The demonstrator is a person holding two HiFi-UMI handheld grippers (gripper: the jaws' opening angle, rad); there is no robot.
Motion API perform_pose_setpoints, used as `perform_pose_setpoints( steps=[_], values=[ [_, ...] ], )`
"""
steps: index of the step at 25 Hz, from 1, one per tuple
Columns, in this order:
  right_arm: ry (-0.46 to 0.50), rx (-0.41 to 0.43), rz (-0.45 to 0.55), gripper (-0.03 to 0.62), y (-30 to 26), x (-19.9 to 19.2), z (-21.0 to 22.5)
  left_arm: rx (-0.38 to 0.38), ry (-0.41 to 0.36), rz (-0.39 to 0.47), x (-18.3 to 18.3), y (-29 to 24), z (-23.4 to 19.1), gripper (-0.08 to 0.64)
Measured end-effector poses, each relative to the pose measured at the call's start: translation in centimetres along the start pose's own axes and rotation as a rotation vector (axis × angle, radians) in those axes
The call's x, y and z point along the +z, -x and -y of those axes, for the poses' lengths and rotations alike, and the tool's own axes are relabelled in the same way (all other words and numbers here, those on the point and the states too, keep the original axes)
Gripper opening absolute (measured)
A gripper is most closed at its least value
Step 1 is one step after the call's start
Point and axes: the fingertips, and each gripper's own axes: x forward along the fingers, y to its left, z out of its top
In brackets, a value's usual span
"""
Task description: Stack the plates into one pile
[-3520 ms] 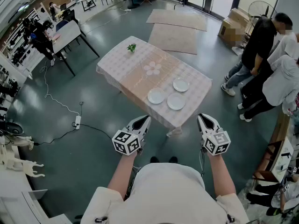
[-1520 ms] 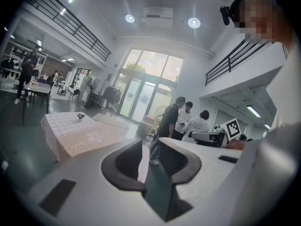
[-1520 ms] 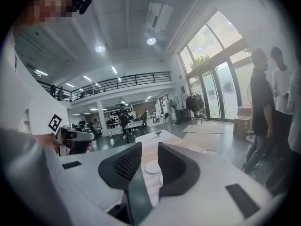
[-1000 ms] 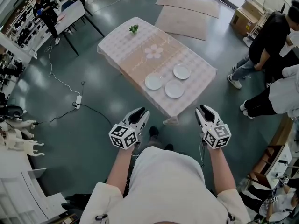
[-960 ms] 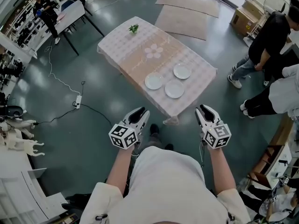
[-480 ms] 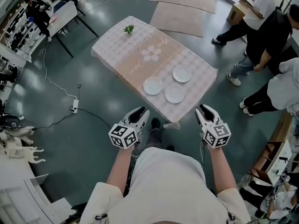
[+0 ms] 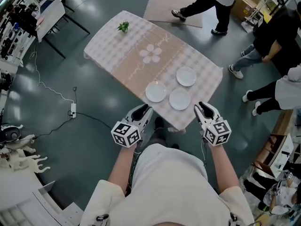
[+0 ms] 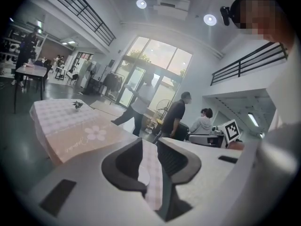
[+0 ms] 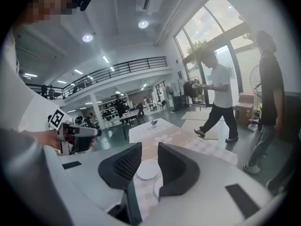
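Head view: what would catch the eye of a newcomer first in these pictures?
Three white plates lie apart, unstacked, at the near end of a pink checked table. Just below it, the left gripper and the right gripper are held side by side, both open and empty. A person strides past the far side.

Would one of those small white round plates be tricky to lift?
The nearest small white round plate looks stiff, smooth and shallow, so it probably slides rather than bends. Lying flat on the checked tablecloth, its low rim likely offers little to grab. Probably breakable if dropped.
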Motion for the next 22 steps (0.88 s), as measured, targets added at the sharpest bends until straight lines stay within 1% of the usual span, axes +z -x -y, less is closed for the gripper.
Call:
perform_pose_setpoints(
  steps=[7, 13, 18, 22],
  values=[
    [-0.012, -0.010, -0.037, 0.126, -6.3, 1.4, -0.3, -0.049, -0.006, -0.070, 1.9, -3.1, -4.6, 0.104],
    [-0.043, -0.033, -0.072, 0.126, -10.4, 1.2, -0.2, -0.078, -0.013, -0.125, 2.2, -5.3, -8.2, 0.104],
    [-0.066, -0.043, -0.111, 0.126, -12.5, 0.6, -0.2, -0.075, 0.005, -0.147, 2.1, -6.2, -10.4, 0.103],
    [-0.062, -0.032, -0.145, 0.126, -14.0, 0.1, -0.1, -0.059, 0.029, -0.156, 1.6, -6.5, -11.8, 0.104]
  ],
)
